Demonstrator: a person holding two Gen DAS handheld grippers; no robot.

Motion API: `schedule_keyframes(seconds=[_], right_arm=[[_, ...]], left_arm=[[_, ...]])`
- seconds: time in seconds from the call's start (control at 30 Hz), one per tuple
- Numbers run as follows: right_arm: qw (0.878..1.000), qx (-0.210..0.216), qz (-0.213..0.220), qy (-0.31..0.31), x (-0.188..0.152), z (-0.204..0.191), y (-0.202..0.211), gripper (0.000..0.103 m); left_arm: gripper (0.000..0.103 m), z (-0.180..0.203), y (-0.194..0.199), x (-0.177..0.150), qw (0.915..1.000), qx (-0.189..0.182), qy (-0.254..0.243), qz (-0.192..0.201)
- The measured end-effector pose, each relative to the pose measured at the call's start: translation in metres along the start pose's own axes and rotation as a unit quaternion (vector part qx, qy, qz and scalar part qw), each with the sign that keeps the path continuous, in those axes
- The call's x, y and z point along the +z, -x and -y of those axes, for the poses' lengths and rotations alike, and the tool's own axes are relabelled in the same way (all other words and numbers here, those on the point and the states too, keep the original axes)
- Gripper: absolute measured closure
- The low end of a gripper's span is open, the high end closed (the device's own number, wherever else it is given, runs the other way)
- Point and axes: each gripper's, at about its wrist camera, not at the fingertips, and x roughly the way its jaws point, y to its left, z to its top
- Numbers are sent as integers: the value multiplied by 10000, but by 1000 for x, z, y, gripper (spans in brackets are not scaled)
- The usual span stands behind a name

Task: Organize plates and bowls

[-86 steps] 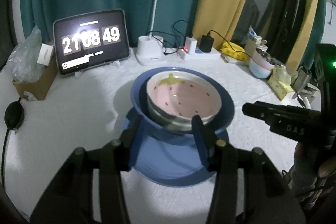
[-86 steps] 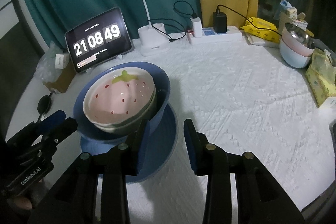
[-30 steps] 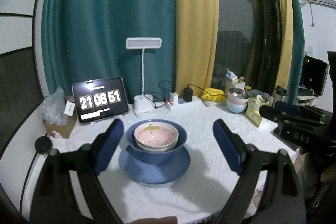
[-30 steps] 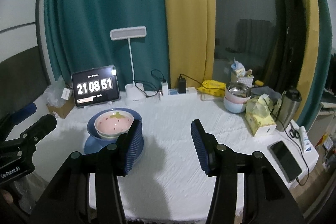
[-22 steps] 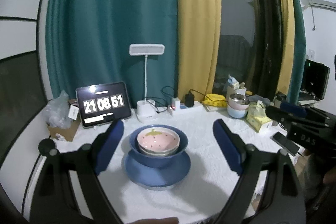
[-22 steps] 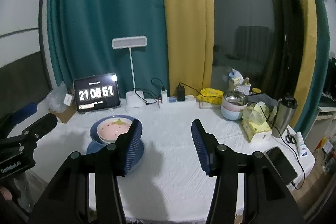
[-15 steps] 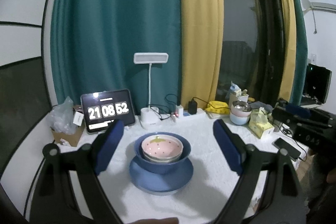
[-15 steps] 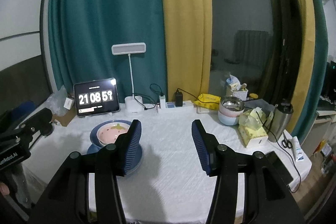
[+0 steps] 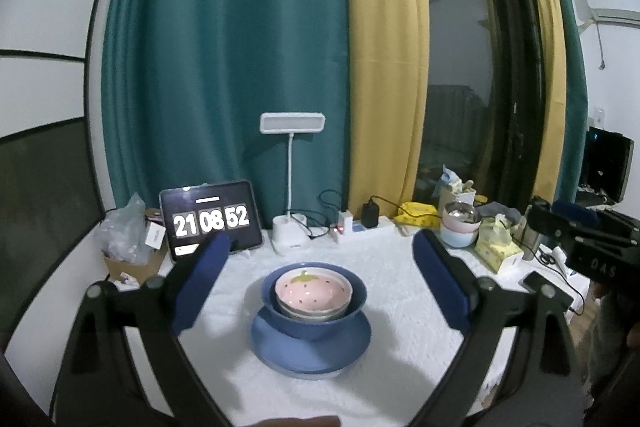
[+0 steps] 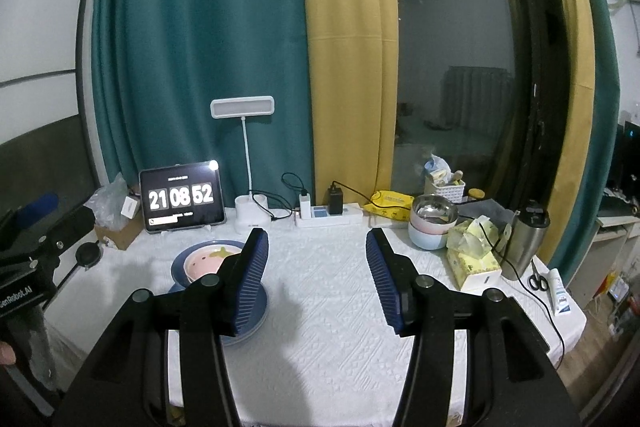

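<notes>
Lived-in room of a home, by night. Across the back, teal and yellow curtains [image 10: 248,27] hang floor-length beside a dark glass door [image 10: 460,67]. Lower centre, a table [image 10: 328,307] under a white textured cloth. Along its far edge: tablet [image 10: 182,201] showing a clock, desk lamp [image 10: 243,107], power strip [image 10: 328,217] with chargers, tissue box [image 10: 474,263], steel flask [image 10: 524,243]. Air conditioner [image 9: 608,13] at upper right of the left view.

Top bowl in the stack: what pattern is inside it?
Pink strawberry design with red seed dots and a green stem, on the top bowl; clearest in the left wrist view.
</notes>
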Motion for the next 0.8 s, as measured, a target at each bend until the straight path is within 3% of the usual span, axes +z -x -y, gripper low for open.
schedule_keyframes(seconds=[0.8], right_arm=[[10000, -1, 13, -17, 1, 3, 1, 48]], left_arm=[[7, 3, 2, 4, 10000, 22, -19, 39]])
